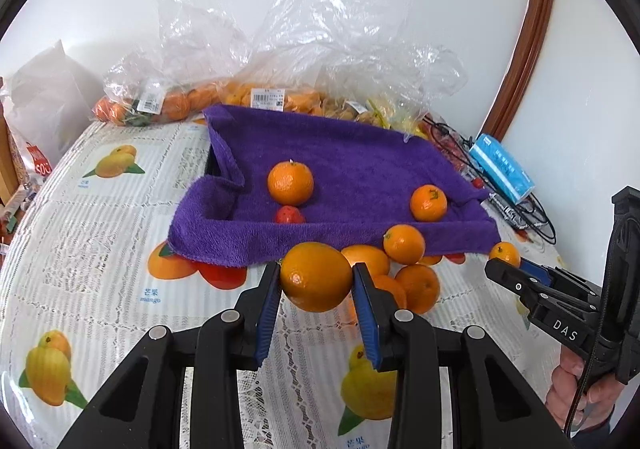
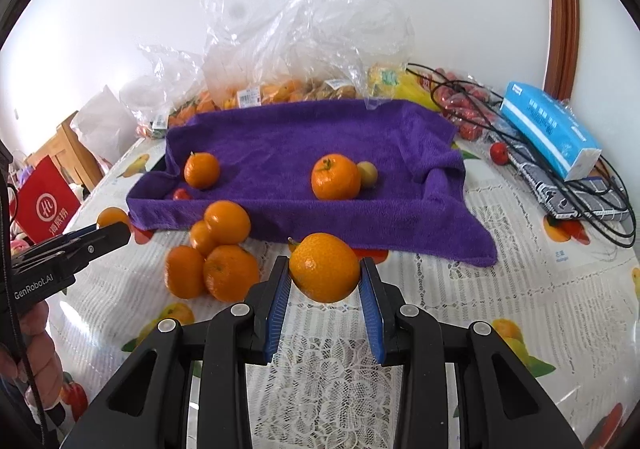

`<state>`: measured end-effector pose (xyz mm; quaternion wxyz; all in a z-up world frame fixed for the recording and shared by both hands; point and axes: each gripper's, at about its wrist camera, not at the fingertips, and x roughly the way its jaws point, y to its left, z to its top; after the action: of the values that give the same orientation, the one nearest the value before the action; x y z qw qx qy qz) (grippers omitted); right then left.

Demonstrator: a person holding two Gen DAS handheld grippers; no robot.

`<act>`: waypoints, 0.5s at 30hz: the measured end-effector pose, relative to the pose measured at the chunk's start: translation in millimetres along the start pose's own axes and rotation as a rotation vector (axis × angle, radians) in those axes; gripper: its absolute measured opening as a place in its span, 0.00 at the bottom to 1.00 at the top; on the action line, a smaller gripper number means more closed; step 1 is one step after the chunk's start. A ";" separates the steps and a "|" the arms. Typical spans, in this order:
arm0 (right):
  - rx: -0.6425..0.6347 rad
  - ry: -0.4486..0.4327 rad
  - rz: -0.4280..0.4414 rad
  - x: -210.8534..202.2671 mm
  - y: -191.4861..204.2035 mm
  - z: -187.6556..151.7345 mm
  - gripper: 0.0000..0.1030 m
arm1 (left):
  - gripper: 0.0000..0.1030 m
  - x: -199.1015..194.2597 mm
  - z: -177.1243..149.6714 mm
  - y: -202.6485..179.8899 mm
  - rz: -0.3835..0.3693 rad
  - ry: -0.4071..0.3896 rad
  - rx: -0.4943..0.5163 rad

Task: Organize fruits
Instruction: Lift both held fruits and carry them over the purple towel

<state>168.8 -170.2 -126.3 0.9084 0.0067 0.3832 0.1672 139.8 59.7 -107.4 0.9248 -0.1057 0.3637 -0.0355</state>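
1. The left claw (image 1: pixel 316 281) is squeezed around an orange (image 1: pixel 316 276), and the right claw (image 2: pixel 325 276) is squeezed around another orange (image 2: pixel 324 267). Each orange is pinched on two sides so it does not roll away.
2. Both held oranges are up in the air, just in front of the purple towel (image 1: pixel 352 177). It looks like they are going onto the towel.
3. The towel is bent up at its edges like a tray, so round fruit stays in. Two oranges (image 1: pixel 290 183) and a small red fruit (image 1: pixel 289 215) sit on it.
4. A pile of oranges (image 2: pixel 216 253) waits just in front of the towel.
5. The table (image 1: pixel 100 217) has a cloth with fruit pictures. Behind the towel are plastic bags (image 1: pixel 280 61) of fruit and a white wall. Beside the towel lies a blue box (image 2: pixel 548 131) with black cords.
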 end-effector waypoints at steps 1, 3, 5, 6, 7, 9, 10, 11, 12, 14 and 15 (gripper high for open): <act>0.000 -0.004 -0.002 -2.2 0.5 2.0 0.34 | 0.33 -1.8 1.0 0.2 0.002 -0.005 0.000; 0.000 -0.018 -0.007 -7.3 1.5 6.8 0.34 | 0.33 -6.7 4.8 0.7 0.010 -0.019 -0.003; -0.001 -0.032 -0.011 -12.5 2.4 11.6 0.34 | 0.33 -11.2 8.8 2.1 0.012 -0.030 -0.012; -0.002 -0.039 -0.014 -15.3 3.1 14.0 0.34 | 0.33 -13.5 11.2 2.9 0.012 -0.035 -0.016; -0.004 -0.046 -0.017 -18.0 3.8 16.6 0.34 | 0.33 -15.1 13.5 3.1 0.014 -0.038 -0.019; -0.007 -0.061 -0.023 -22.5 5.0 22.5 0.34 | 0.33 -19.0 19.2 4.6 0.018 -0.045 -0.025; -0.008 -0.067 -0.027 -24.5 5.3 25.4 0.34 | 0.33 -20.2 21.6 5.0 0.018 -0.049 -0.027; -0.009 -0.072 -0.034 -26.2 5.8 28.9 0.34 | 0.33 -21.2 23.5 5.3 0.019 -0.052 -0.028; -0.009 -0.076 -0.039 -28.0 5.6 31.9 0.33 | 0.33 -22.4 26.4 5.5 0.023 -0.057 -0.030; -0.007 -0.090 -0.046 -31.4 5.0 38.7 0.34 | 0.33 -25.1 31.0 5.3 0.029 -0.069 -0.030; -0.004 -0.098 -0.045 -32.9 4.3 42.0 0.34 | 0.33 -26.0 33.6 5.1 0.030 -0.075 -0.030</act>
<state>175.4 -171.4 -73.3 0.9296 0.0042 0.3379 0.1469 143.5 74.1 -67.2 0.9367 -0.1151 0.3306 -0.0122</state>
